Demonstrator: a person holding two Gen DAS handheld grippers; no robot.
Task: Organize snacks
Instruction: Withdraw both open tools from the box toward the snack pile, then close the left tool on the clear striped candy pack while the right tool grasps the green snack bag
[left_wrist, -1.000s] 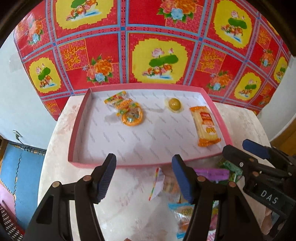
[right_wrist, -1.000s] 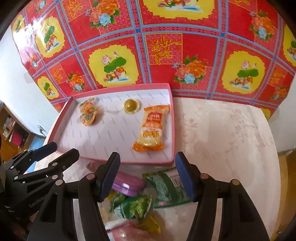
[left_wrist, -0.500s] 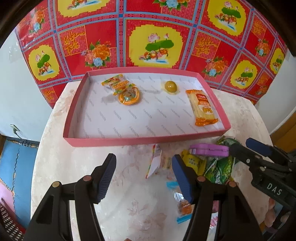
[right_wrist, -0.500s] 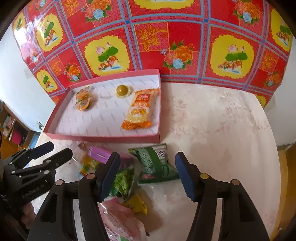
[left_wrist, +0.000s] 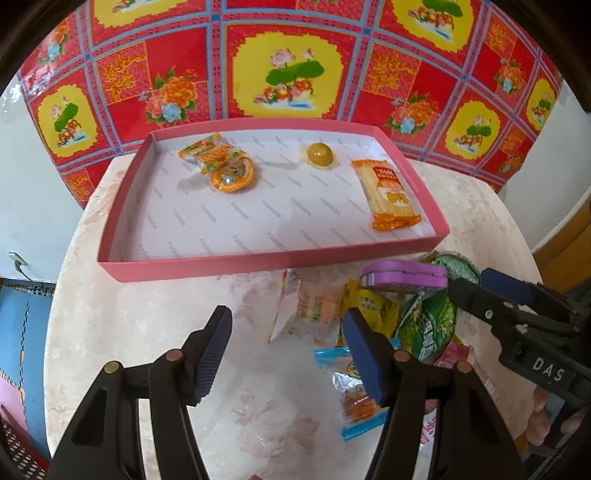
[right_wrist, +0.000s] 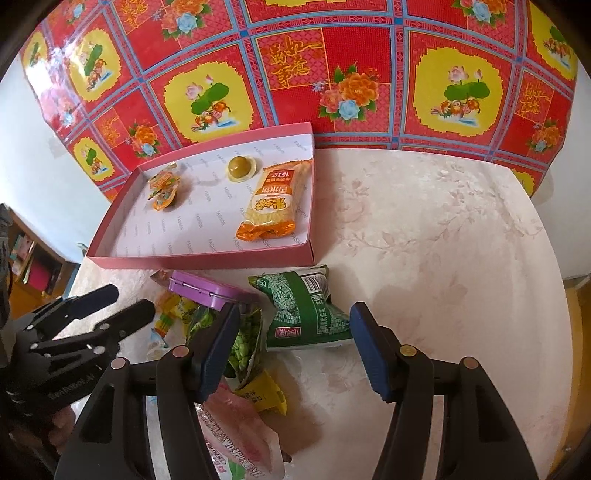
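Note:
A pink tray (left_wrist: 192, 263) (right_wrist: 207, 260) stands at the back of the table. It holds small orange sweets (left_wrist: 221, 166) (right_wrist: 164, 188), a round yellow sweet (left_wrist: 320, 155) (right_wrist: 240, 168) and an orange biscuit pack (left_wrist: 388, 192) (right_wrist: 273, 203). In front of the tray lies a pile of loose snacks: a purple tin (left_wrist: 404, 276) (right_wrist: 207, 290), a green pack (right_wrist: 306, 310) (left_wrist: 432, 325), a clear striped sachet (left_wrist: 306, 310), yellow packets (right_wrist: 264, 397). My left gripper (left_wrist: 286, 354) hovers open over bare table beside the sachet. Over the green pack my right gripper (right_wrist: 295, 349) stands open, holding nothing.
A red floral cloth (left_wrist: 280, 70) hangs on the wall behind the table. The pale marble-patterned tabletop (right_wrist: 443, 229) is bare to the right of the tray. A pink pack (right_wrist: 243, 435) lies at the near edge of the pile. Blue floor (left_wrist: 22, 325) shows left of the table.
Both views have drawn back and tilted down from the tray, so the pile of snacks in front of it has come fully into sight. Neither gripper's opening has changed.

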